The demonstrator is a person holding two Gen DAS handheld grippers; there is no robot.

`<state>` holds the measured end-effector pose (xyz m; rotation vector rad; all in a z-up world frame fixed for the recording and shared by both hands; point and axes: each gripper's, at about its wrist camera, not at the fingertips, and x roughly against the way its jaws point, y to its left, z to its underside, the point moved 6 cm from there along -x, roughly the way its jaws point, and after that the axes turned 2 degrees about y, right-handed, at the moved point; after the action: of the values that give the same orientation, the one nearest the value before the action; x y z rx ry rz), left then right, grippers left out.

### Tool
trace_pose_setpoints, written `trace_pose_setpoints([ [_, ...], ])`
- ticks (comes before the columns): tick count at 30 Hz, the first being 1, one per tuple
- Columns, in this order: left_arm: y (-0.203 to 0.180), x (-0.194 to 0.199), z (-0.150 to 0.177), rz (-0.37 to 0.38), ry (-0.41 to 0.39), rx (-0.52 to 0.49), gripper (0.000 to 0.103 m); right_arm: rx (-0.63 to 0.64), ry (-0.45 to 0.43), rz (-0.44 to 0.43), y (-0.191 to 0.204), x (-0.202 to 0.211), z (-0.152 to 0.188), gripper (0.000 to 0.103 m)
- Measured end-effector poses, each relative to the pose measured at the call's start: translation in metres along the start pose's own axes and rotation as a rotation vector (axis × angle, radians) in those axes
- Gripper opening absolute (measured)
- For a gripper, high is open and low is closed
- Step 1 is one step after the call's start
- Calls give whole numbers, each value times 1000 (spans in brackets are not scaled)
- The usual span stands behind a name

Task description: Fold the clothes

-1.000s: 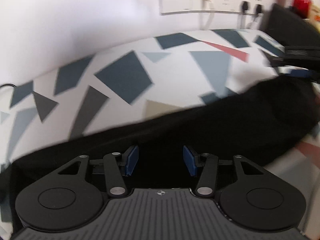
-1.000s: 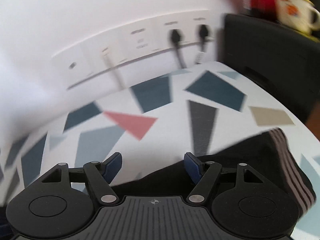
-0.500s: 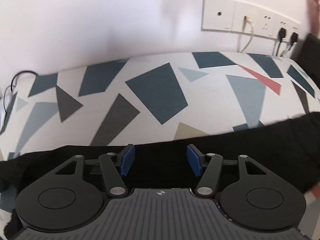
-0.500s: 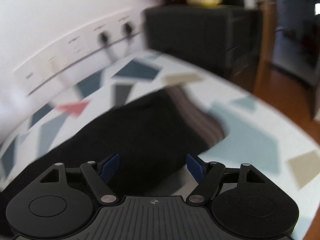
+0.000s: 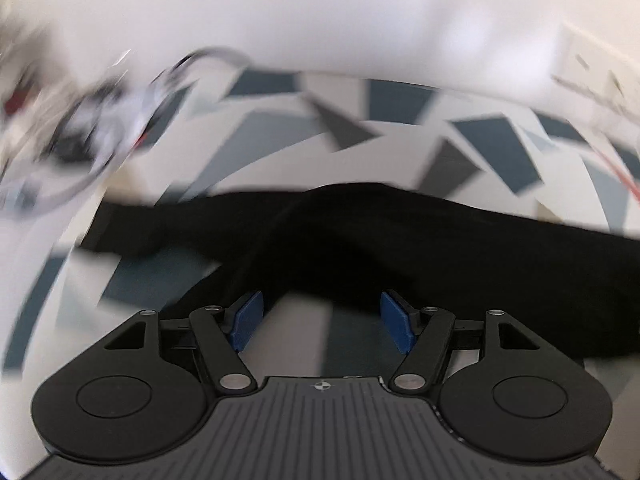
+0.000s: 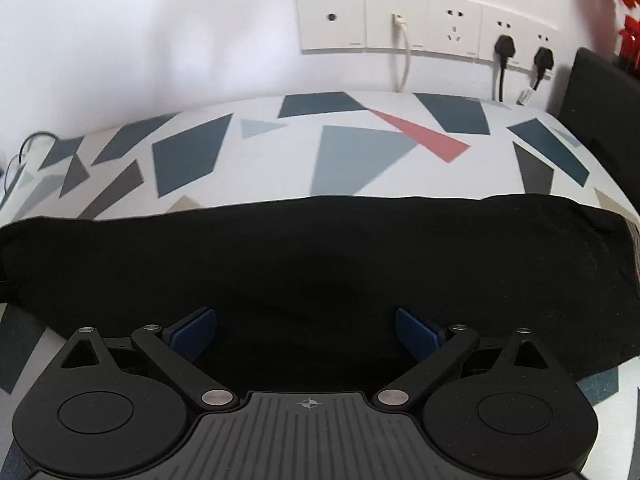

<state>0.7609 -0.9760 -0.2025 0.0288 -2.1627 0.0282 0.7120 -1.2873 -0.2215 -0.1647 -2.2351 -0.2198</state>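
Note:
A black garment [image 6: 312, 248] lies as a long folded band across a table with a white cloth printed with blue, grey and red shapes [image 6: 352, 160]. My right gripper [image 6: 306, 332] is open and empty, its blue pads over the garment's near edge. In the left wrist view the garment [image 5: 400, 240] shows a sleeve-like end reaching left. My left gripper [image 5: 322, 322] is open and empty, just short of the garment's near edge. A striped band shows at the garment's right end [image 6: 634, 240].
A white wall with a socket strip [image 6: 424, 24] and plugged cables stands behind the table. A dark box [image 6: 600, 92] sits at the back right. Blurred cables and small items [image 5: 92, 120] lie at the table's left end.
The left view has swung left toward the garment's left end and is blurred. The right view has swung back from the table's right end to face the wall squarely. Both grippers stay open.

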Motion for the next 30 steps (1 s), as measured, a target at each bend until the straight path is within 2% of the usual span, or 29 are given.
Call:
trace_pose_setpoints([
  [2,21,0,11,-20,22,41,67,4,-4,-11,5,4,3,99],
  [4,36,-3,22,-69,38,27,67,5,5,-13,6,9,9,100],
  [5,43,-4,26,-89,42,20,71,7,10,-11,6,10,12,100],
  [7,50,-1,28,-104,22,15,73,15,11,0,6,11,15,100],
  [9,59,-1,26,-161,2,12,73,26,13,13,9,12,16,100],
  [11,70,-4,14,-222,-34,5,73,20,15,23,13,12,15,100],
  [16,102,-4,-41,-383,-211,-14,73,1,14,29,29,8,8,101],
  [17,109,-4,-50,-389,-221,8,73,2,13,27,33,8,7,100],
  [18,115,-4,-58,-386,-223,30,73,6,6,23,38,10,6,100],
  [23,128,-8,-50,-183,-80,172,74,87,-67,-7,65,24,5,101],
  [26,115,-9,-25,-83,-16,175,74,178,-46,-57,89,22,15,101],
  [30,99,-2,8,-35,38,190,74,309,-61,-99,126,15,25,101],
])
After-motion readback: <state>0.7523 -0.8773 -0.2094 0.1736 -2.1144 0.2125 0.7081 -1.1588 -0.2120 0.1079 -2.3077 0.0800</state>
